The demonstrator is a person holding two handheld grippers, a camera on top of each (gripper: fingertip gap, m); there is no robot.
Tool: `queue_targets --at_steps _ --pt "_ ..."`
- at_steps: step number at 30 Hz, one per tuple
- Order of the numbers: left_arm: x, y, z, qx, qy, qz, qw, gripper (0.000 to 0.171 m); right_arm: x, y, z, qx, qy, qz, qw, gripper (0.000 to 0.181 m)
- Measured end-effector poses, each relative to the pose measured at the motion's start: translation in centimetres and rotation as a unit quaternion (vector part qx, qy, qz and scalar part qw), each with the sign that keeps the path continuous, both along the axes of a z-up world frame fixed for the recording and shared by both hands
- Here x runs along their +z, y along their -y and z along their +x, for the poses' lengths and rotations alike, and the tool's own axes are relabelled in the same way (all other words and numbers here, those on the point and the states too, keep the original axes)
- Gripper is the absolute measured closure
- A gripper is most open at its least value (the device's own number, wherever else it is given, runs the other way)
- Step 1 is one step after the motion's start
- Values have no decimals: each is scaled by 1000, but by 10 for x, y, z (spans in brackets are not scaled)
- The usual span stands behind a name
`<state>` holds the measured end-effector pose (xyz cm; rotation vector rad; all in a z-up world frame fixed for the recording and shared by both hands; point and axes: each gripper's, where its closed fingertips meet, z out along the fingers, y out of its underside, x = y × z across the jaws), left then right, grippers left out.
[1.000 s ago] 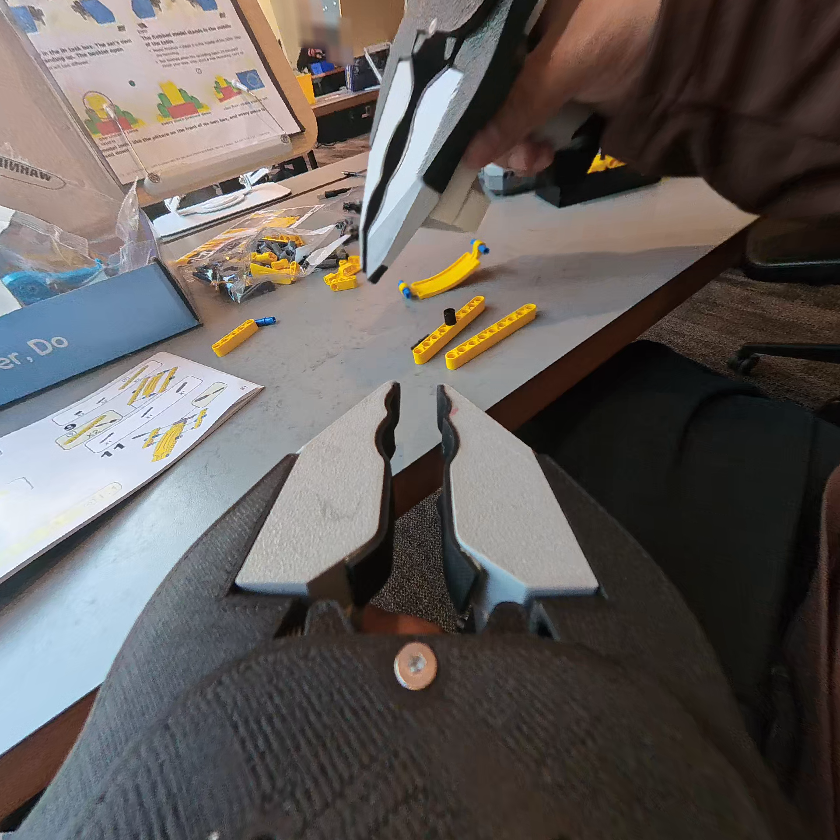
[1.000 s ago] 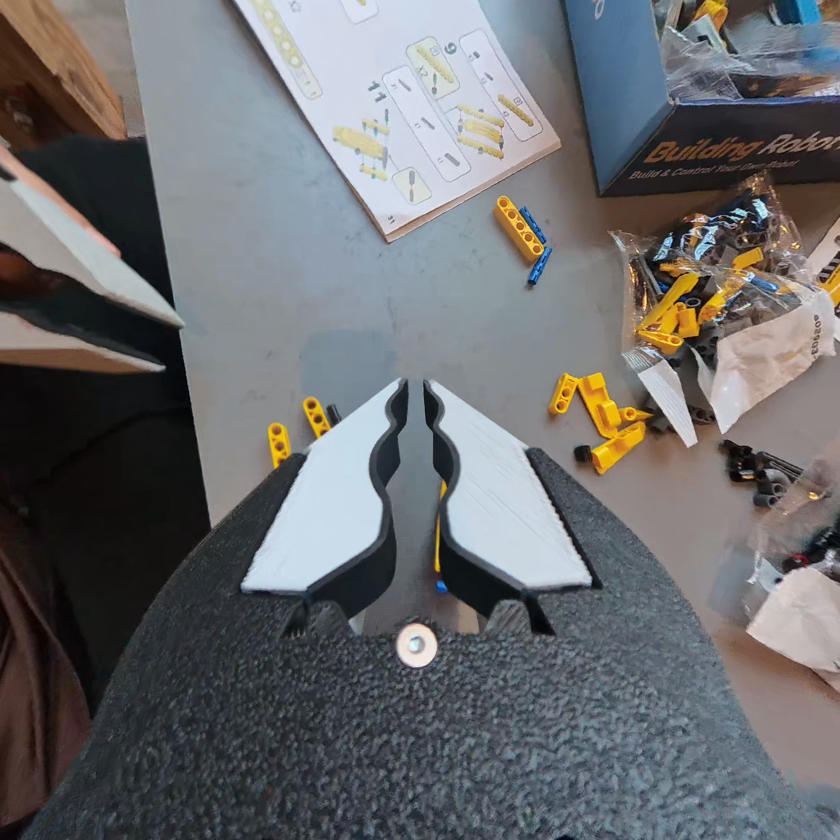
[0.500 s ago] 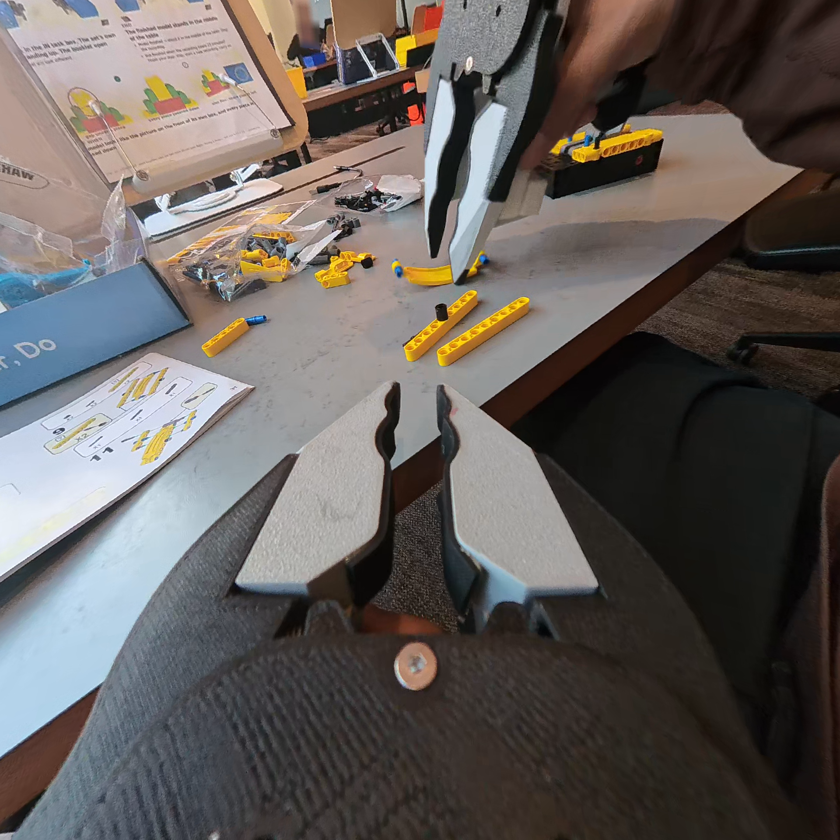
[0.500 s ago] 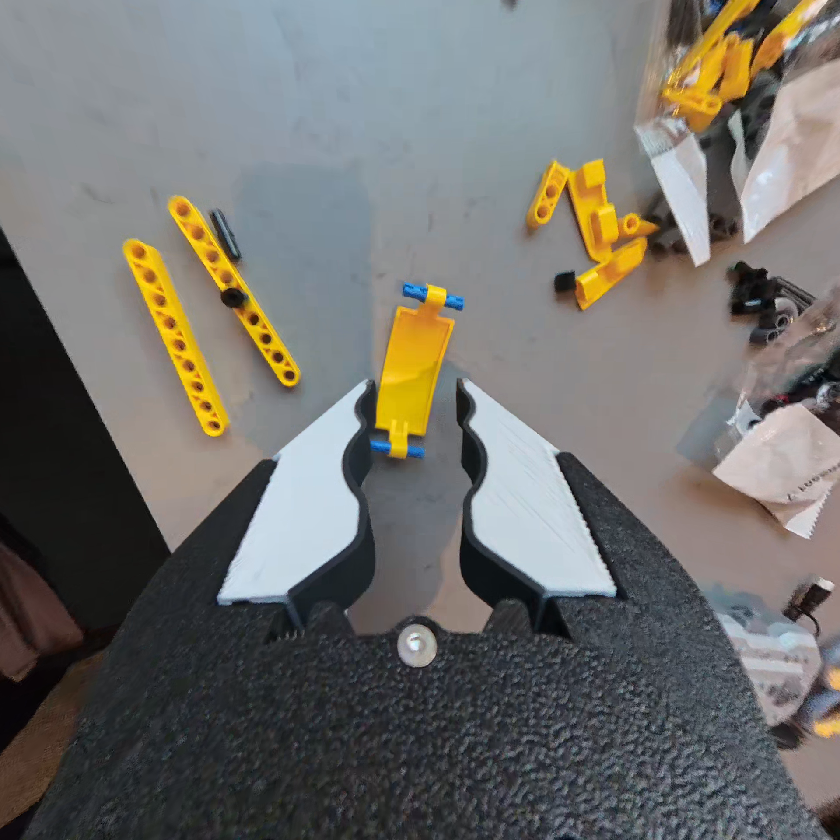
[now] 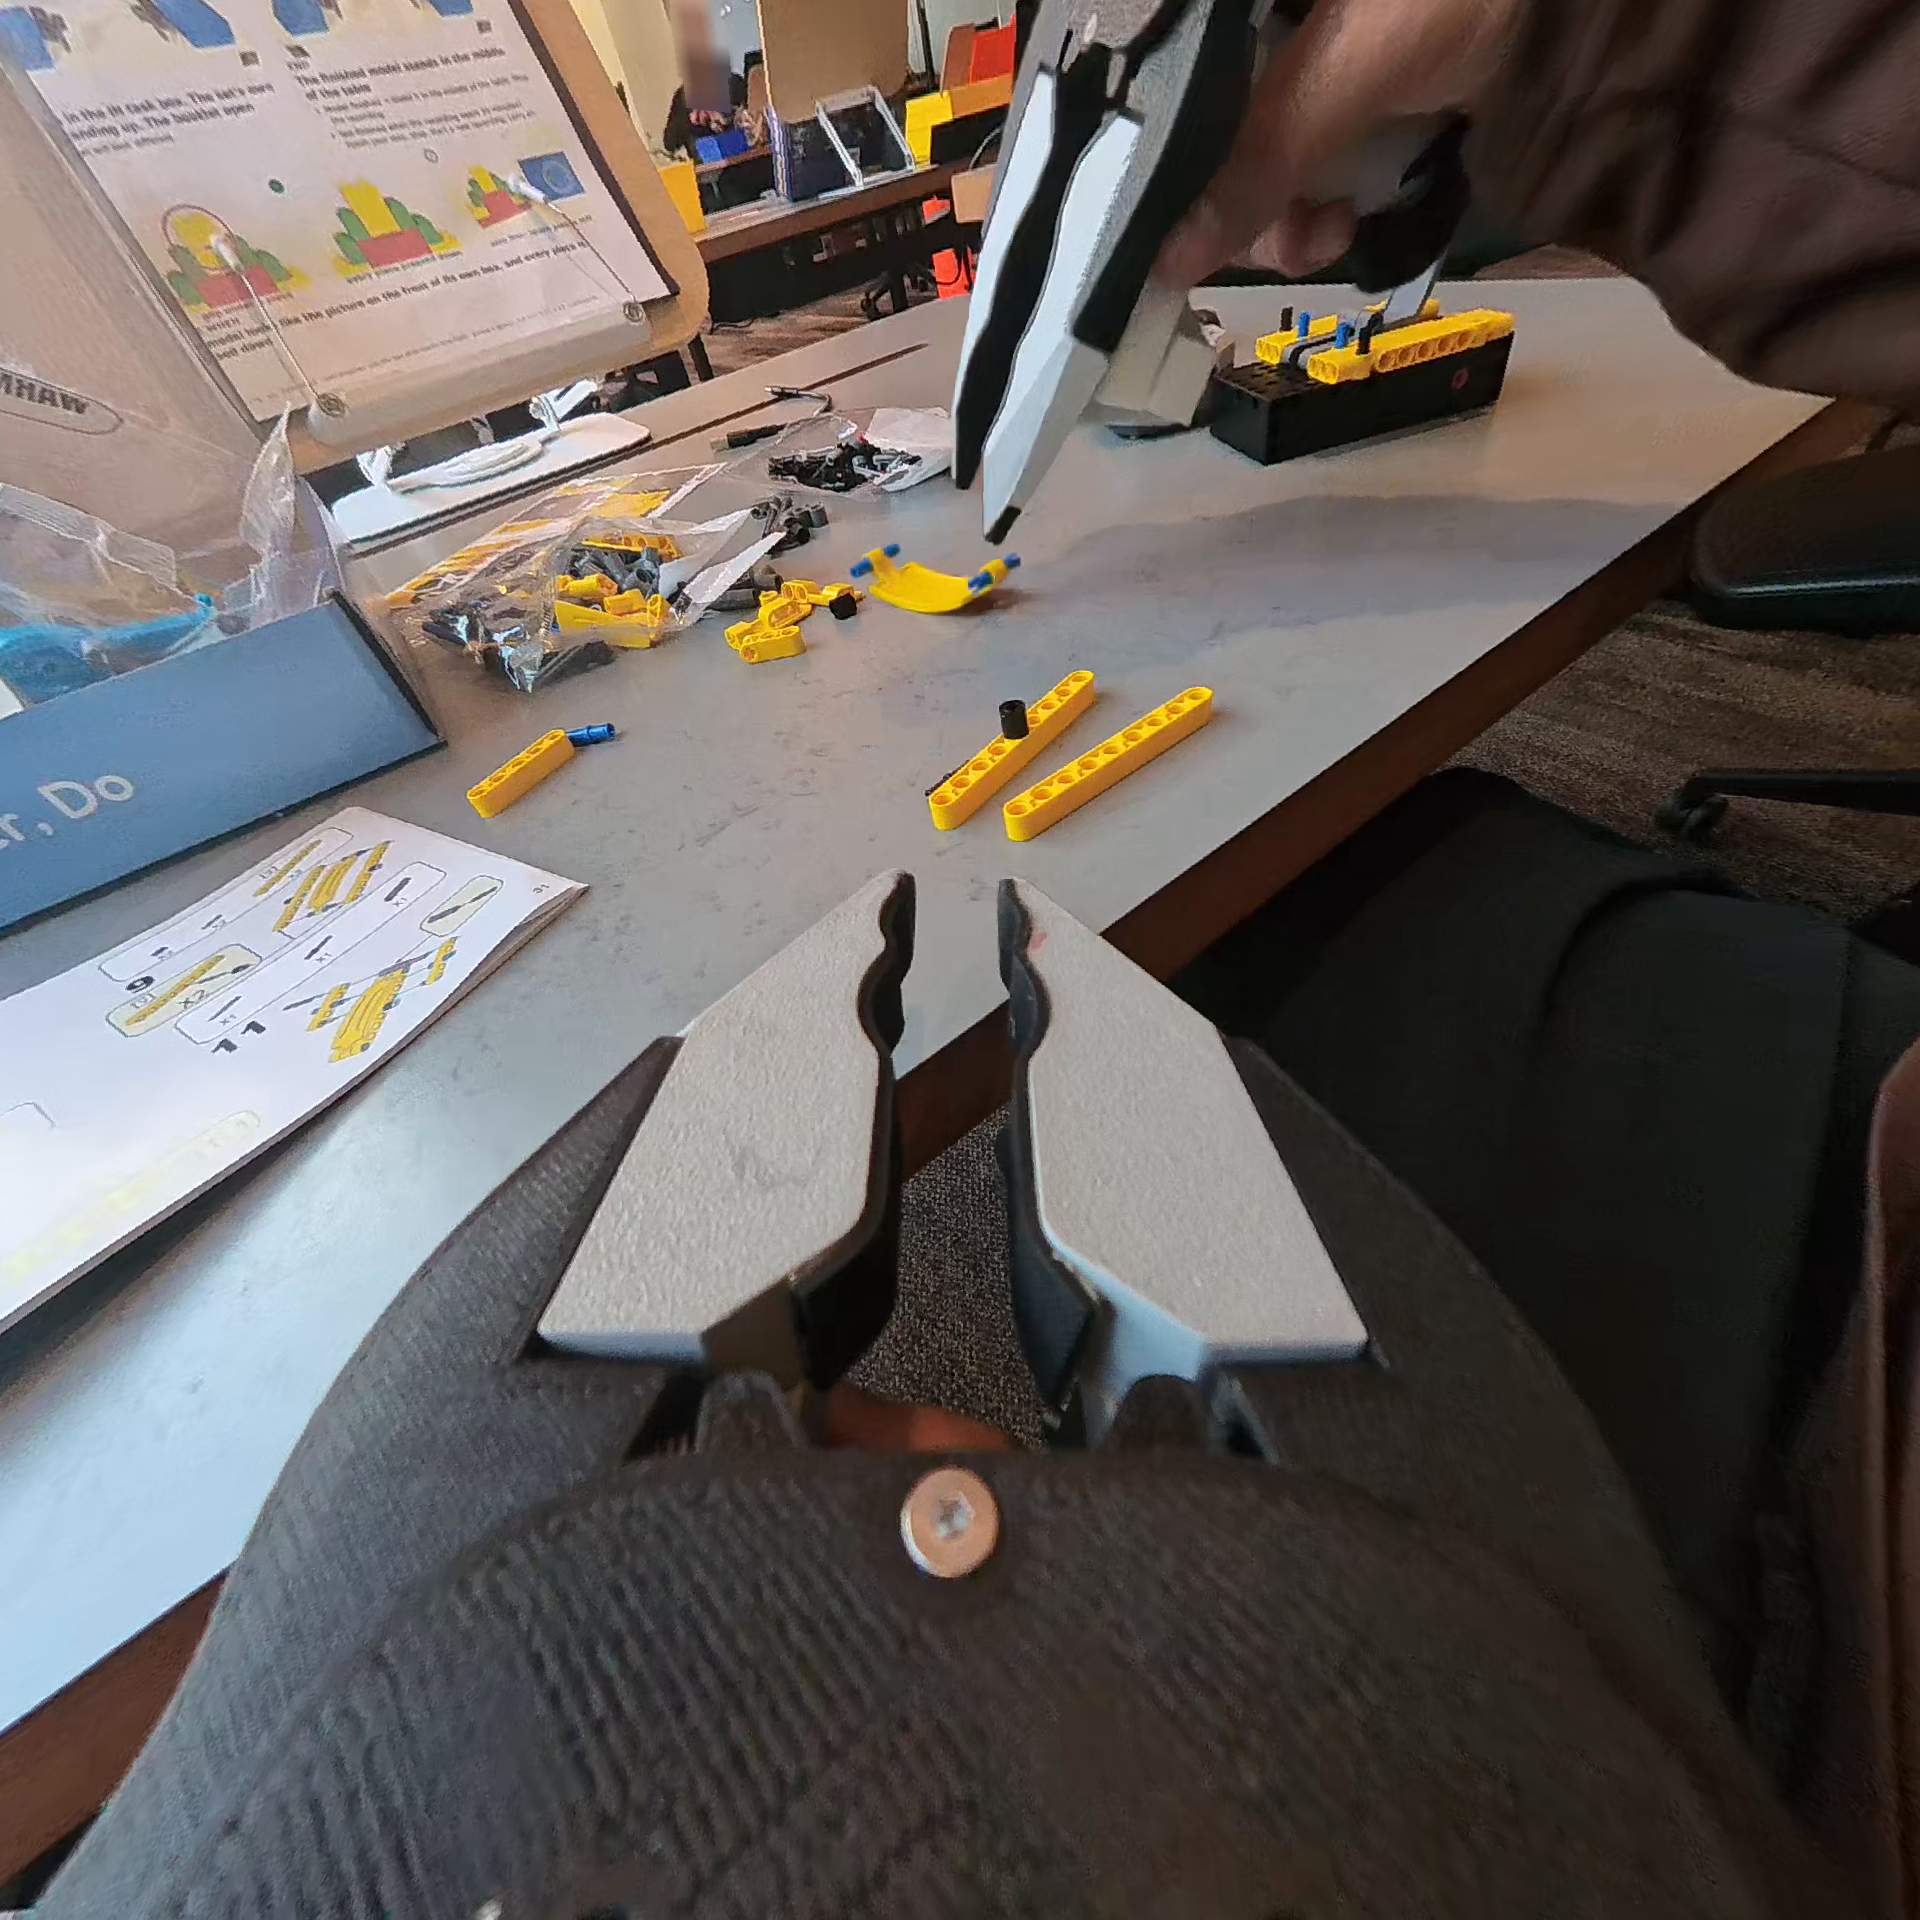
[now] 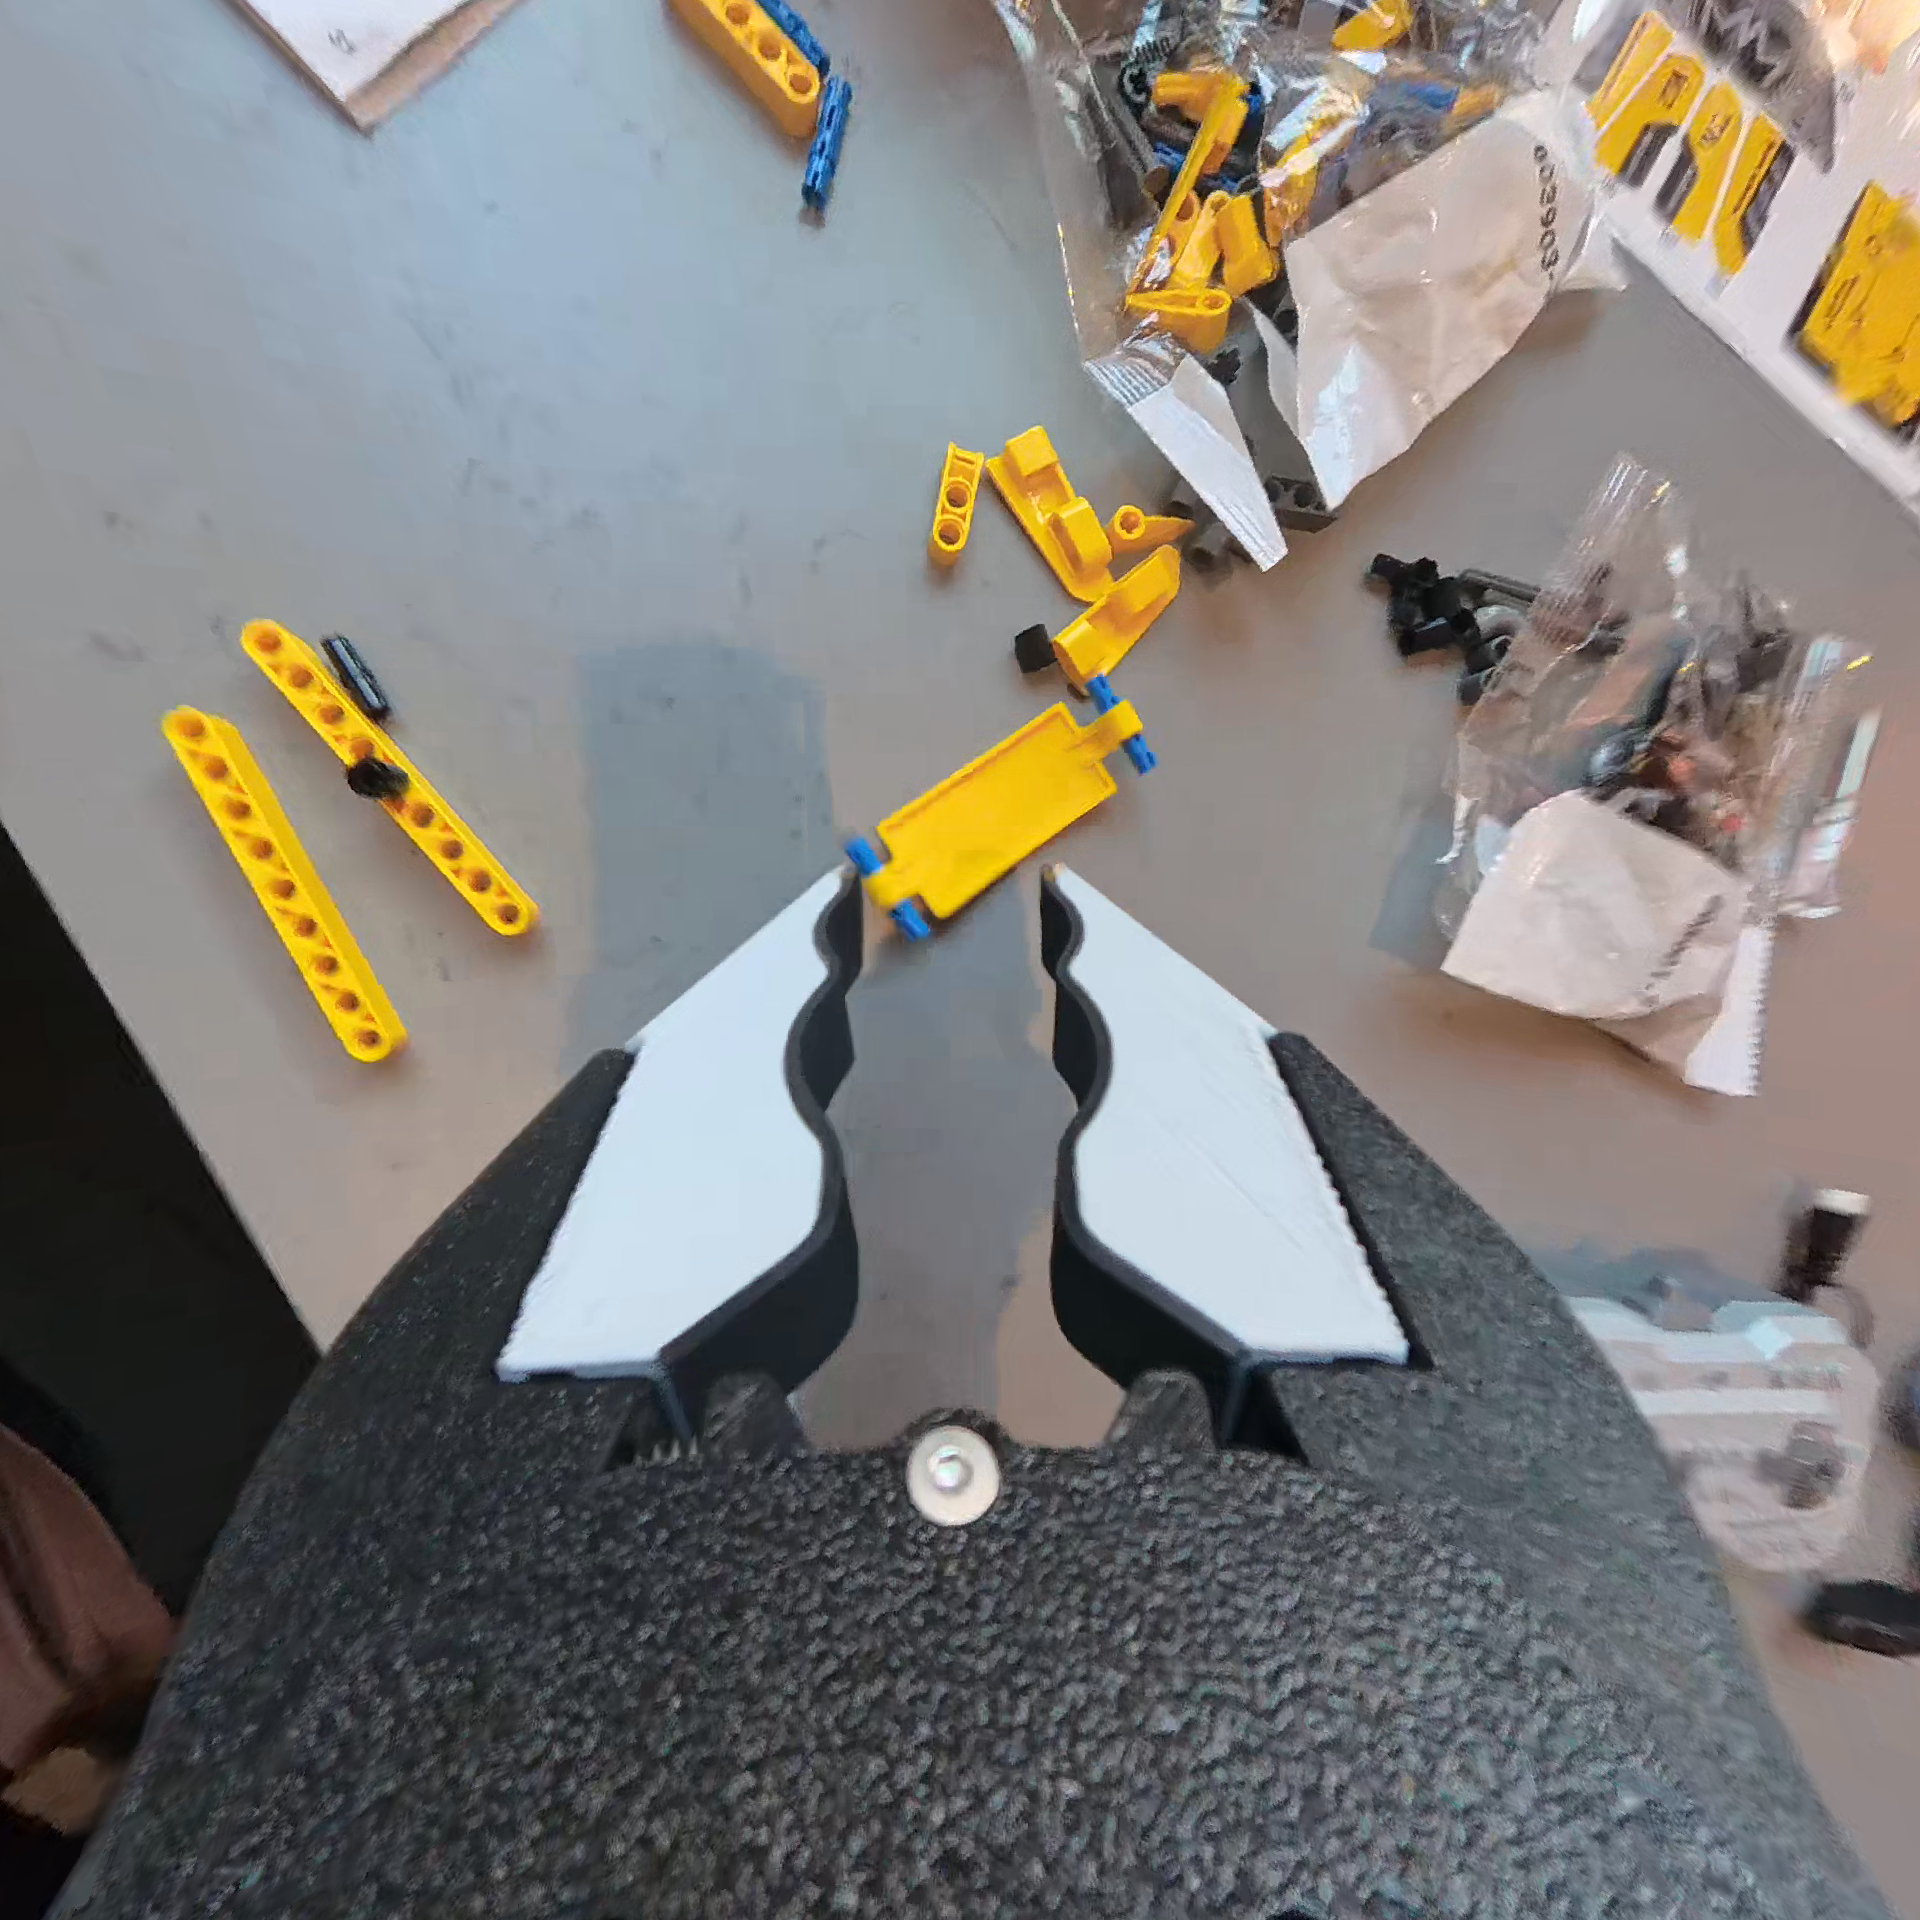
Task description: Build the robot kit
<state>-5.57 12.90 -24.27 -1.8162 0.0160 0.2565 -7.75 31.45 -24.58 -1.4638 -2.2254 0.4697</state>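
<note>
Left wrist view takes in a wide grey tabletop (image 5: 1195, 582) with a dark wooden edge, and at its far left a dark blue cardboard box (image 5: 208, 748) beside a white instruction booklet (image 5: 239, 987) lying open near the edge. The left gripper (image 5: 956, 899) hangs over the near table edge with a narrow gap between its grey fingers, holding nothing. Farther off, the right gripper (image 5: 987, 509) points down at the table, gripped by a hand (image 5: 1309, 156) in a brown sleeve; its tips hover just above a curved yellow plastic panel with blue pins at both ends (image 5: 935, 582), apart from it. In the right wrist view that right gripper (image 6: 951, 883) has its white fingers spread apart and empty, and the curved yellow panel (image 6: 997, 810) lies flat just beyond the tips, slanting to the far right. Clear plastic bags of yellow and black parts (image 6: 1299, 208) sit at the far right. Two long yellow beams with rows of holes (image 6: 281, 873) lie side by side to the left, one carrying a small black pin (image 6: 374, 777). A few small loose yellow connector pieces (image 6: 1060, 520) lie between the panel and the bags.
</note>
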Motion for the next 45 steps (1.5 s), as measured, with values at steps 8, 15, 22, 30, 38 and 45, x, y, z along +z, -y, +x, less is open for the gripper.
queue_targets --at_steps 8,15,22,30,38,45 --pt "-1 0 -1 2 0 -1 1000 159 -22 -7 11 -47 60 -11 997 132" --pt "0 0 0 0 -3 -1 1000 159 -28 -13 6 -74 53 -49 995 149" --pt "0 0 -1 1 -1 1 1000 159 -21 -3 5 -55 43 -96 993 157" --pt "7 2 -8 32 -50 4 998 155 23 52 4 35 0 -207 978 157" --pt "26 6 -10 97 -250 6 963 128 33 131 30 141 51 -186 971 157" --pt "22 0 5 84 -330 -15 940 161 21 185 40 199 75 -142 967 157"
